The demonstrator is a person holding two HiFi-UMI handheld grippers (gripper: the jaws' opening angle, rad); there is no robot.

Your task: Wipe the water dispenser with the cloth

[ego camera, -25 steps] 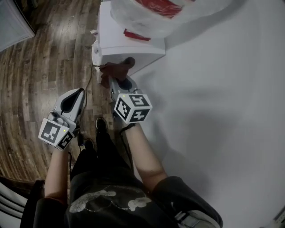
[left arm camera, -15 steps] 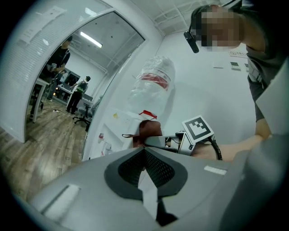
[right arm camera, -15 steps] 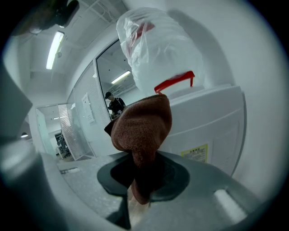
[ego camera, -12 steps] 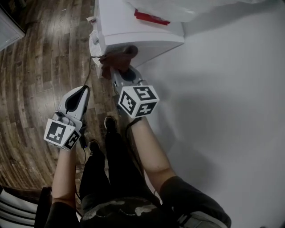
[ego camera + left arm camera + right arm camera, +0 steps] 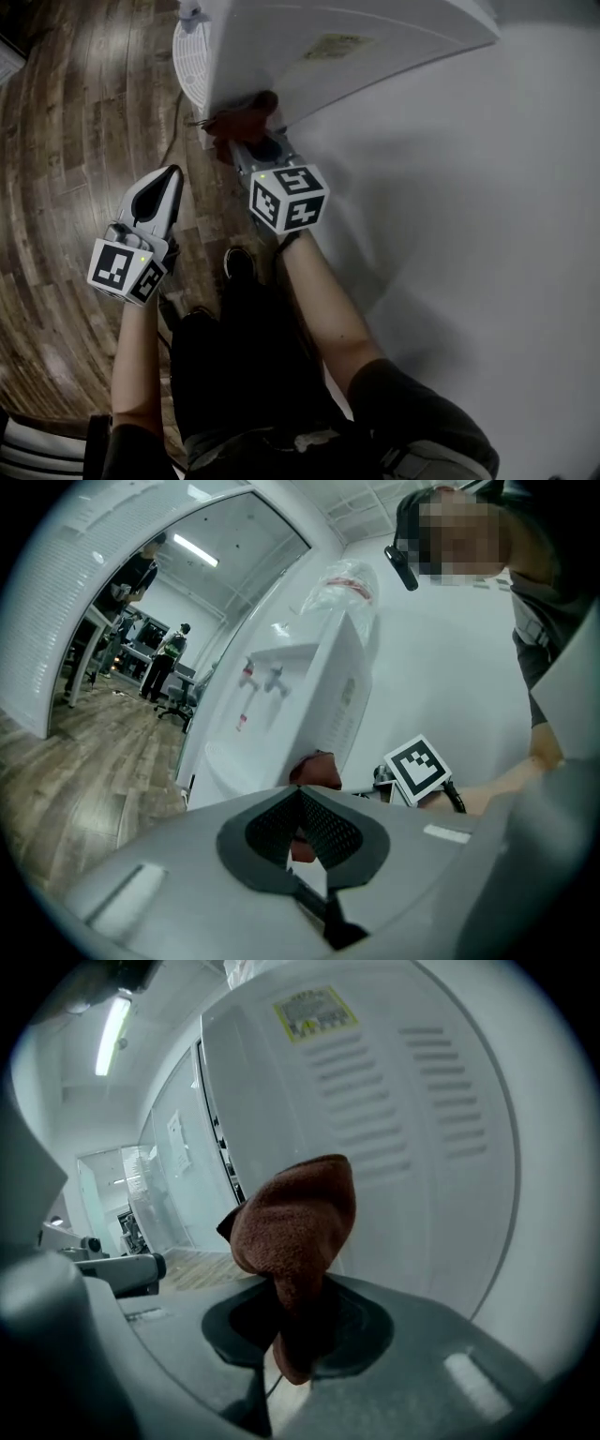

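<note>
Right gripper [image 5: 292,1330]: jaws clamped on the brown cloth [image 5: 295,1213], whose bunched end sits against the vented side panel of the water dispenser [image 5: 394,1101]. Left gripper [image 5: 300,799]: jaws together with nothing between them, held apart from the dispenser. The head view cuts off the dispenser's top, and the exact cloth contact patch is not discernible.

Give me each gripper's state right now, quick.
Left gripper: shut, empty.
Right gripper: shut on the reddish-brown terry cloth, at the white plastic water dispenser side panel.
</note>
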